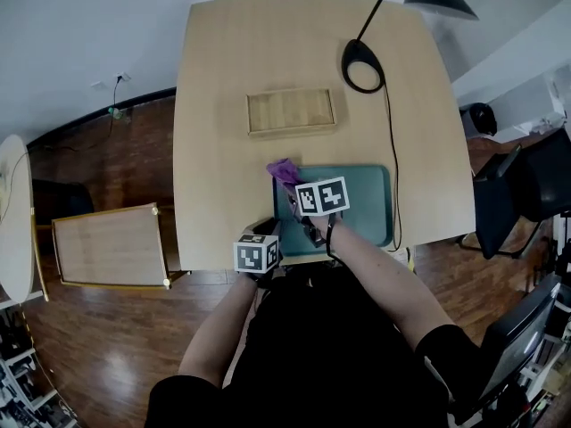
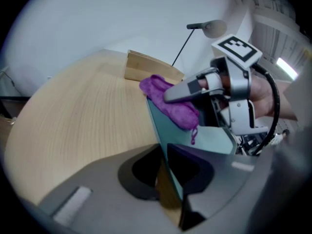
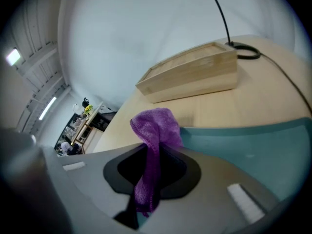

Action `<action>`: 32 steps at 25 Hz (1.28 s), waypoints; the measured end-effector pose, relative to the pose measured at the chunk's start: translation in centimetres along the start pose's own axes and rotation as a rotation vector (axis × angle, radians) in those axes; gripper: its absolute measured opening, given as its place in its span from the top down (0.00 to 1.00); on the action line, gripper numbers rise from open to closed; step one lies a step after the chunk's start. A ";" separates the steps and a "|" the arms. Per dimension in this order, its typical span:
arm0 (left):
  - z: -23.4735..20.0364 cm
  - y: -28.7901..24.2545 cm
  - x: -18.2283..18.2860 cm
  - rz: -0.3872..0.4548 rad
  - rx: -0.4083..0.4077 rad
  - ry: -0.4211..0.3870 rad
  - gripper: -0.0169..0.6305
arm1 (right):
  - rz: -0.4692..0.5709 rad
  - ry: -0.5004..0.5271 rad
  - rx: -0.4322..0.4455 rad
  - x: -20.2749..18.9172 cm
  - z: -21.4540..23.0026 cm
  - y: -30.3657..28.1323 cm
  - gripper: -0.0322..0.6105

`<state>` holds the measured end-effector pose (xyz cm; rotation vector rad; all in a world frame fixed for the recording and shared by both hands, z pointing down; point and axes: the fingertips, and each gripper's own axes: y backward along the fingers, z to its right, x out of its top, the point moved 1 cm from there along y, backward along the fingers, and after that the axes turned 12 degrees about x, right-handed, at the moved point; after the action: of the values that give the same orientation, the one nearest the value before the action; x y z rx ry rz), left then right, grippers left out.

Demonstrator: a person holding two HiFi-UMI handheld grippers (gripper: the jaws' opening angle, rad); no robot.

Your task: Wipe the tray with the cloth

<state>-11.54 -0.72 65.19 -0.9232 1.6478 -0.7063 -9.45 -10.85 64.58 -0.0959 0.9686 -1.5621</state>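
Note:
The teal tray (image 1: 361, 208) lies near the table's front edge. My left gripper (image 2: 165, 167) is shut on the tray's near left rim (image 2: 163, 130), which runs thin between its jaws. My right gripper (image 3: 155, 165) is shut on the purple cloth (image 3: 153, 130). The cloth bunches up past the jaw tips and hangs down between them. In the head view the cloth (image 1: 284, 171) sits at the tray's far left corner, just ahead of the right gripper (image 1: 292, 185). The left gripper view shows the right gripper (image 2: 181, 92) pressing the cloth (image 2: 170, 106) onto that corner.
A shallow wooden box (image 1: 291, 111) stands on the table just beyond the tray. A black lamp base (image 1: 362, 65) sits at the far right, its cable (image 1: 391, 150) running down past the tray's right side. Bare tabletop (image 1: 214, 176) lies left of the tray.

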 end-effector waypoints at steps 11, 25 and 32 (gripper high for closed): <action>-0.7 0.0 -0.1 0.037 0.061 -0.033 0.87 | 0.196 -0.172 -0.345 -3.6 16.3 20.7 0.86; -0.5 -0.2 0.1 0.044 0.078 -0.029 0.87 | 0.080 -0.102 -0.375 -5.3 15.0 17.8 0.86; -0.2 -0.1 0.2 0.045 0.077 -0.033 0.87 | 0.041 -0.076 -0.283 -5.2 9.0 11.4 0.86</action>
<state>-11.76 -0.93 65.27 -0.8363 1.5961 -0.7157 5.90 -10.12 65.68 -0.3297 1.1188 -1.3671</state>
